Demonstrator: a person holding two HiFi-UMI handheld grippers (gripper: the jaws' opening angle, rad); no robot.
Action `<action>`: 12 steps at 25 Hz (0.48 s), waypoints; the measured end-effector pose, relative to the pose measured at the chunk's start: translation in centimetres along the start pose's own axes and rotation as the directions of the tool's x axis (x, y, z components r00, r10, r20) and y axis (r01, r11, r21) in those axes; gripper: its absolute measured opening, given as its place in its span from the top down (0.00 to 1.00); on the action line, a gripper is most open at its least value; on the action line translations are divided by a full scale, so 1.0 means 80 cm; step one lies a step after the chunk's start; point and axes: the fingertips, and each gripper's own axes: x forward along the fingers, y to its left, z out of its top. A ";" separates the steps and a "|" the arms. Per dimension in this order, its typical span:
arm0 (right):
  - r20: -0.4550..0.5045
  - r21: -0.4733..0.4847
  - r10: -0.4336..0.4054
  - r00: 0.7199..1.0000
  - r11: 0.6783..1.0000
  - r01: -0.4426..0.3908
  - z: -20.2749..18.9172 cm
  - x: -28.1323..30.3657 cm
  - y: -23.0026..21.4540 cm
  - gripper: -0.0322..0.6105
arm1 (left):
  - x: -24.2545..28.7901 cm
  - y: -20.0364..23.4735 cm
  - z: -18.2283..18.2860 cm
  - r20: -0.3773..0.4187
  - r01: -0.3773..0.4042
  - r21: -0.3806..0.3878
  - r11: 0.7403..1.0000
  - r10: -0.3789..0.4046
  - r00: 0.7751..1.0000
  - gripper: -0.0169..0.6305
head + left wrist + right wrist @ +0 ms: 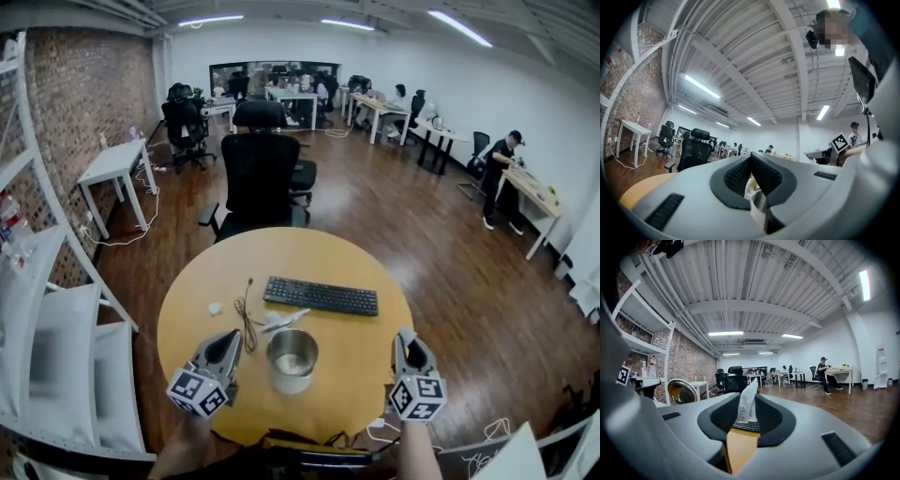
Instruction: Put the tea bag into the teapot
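Right hand-held gripper [405,336] pinches a white crumpled paper tea bag [748,397] between its pads. The open stainless-steel teapot [292,359] stands on the round wooden bench [281,253] to its left, just right of the left hand-held gripper [231,337], whose jaws are pressed together with nothing between them.

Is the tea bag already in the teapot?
No, the white tea bag is pinched between the right gripper's jaws, away from the teapot.
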 end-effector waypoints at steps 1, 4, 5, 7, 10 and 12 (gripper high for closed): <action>-0.002 -0.007 0.006 1.000 1.000 -0.006 0.000 0.000 0.005 0.80 | -0.003 -0.001 -0.001 -0.001 0.000 -0.001 1.000 0.000 1.000 0.98; -0.014 -0.035 0.043 0.999 0.998 -0.043 -0.002 0.009 0.031 0.80 | -0.014 0.003 -0.002 0.001 -0.016 -0.004 1.000 0.016 1.000 0.98; -0.019 -0.045 0.063 0.998 0.997 -0.064 -0.004 0.015 0.043 0.80 | -0.018 0.008 -0.002 0.003 -0.028 -0.006 1.000 0.028 1.000 0.98; -0.032 -0.061 0.115 0.993 0.991 -0.117 -0.006 0.028 0.071 0.80 | -0.030 0.017 0.002 0.012 -0.061 -0.007 0.998 0.061 0.998 0.98; -0.056 -0.084 0.202 0.978 0.975 -0.206 -0.004 0.043 0.117 0.80 | -0.048 0.026 0.015 0.025 -0.114 -0.009 0.993 0.114 0.993 0.98; -0.077 -0.095 0.254 0.964 0.961 -0.261 -0.008 0.050 0.145 0.80 | -0.059 0.029 0.019 0.022 -0.144 -0.009 0.989 0.144 0.989 0.98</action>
